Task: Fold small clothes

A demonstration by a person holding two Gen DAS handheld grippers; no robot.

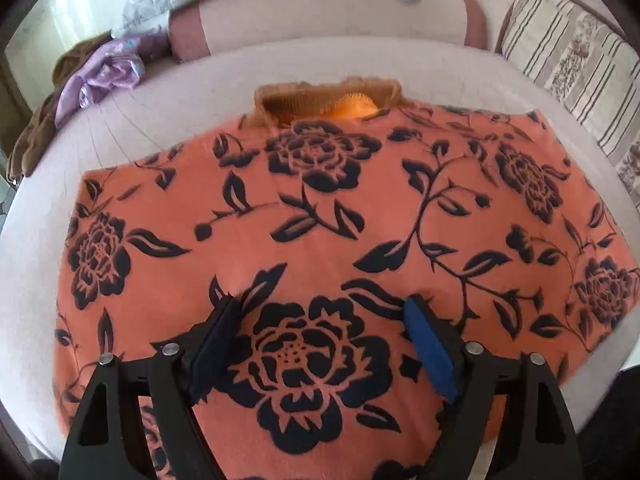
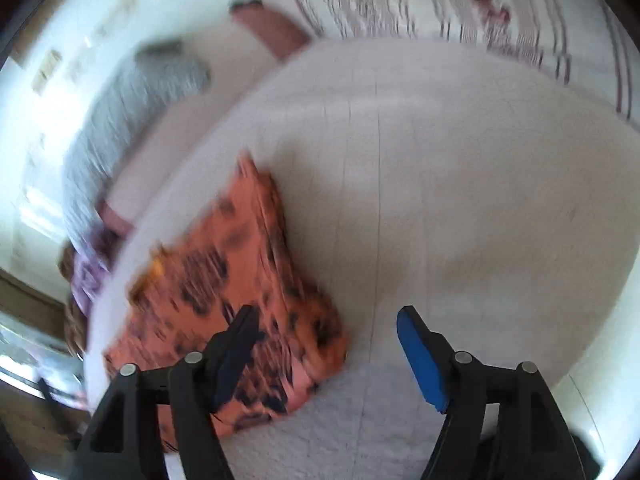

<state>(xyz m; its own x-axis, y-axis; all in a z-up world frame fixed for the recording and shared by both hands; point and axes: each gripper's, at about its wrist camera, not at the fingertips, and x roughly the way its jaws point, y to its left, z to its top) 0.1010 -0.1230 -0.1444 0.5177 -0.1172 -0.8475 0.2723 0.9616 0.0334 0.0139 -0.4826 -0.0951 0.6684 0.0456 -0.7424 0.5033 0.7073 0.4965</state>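
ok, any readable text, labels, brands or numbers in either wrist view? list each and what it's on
None readable in either view.
Orange fleece garment with black flower print: pattern only, no lettering; no tag shows at its knitted collar.
Striped floral cushion: stripes and flowers, no words.
Crumpled lilac cloth: pale printed marks, too small to read.
Right wrist view is motion-blurred; nothing legible there, wall included.

Right tongs (image 2: 326,314) gape empty over pale sofa cushion (image 2: 460,184); folded orange floral garment (image 2: 236,296) beside them, blurred
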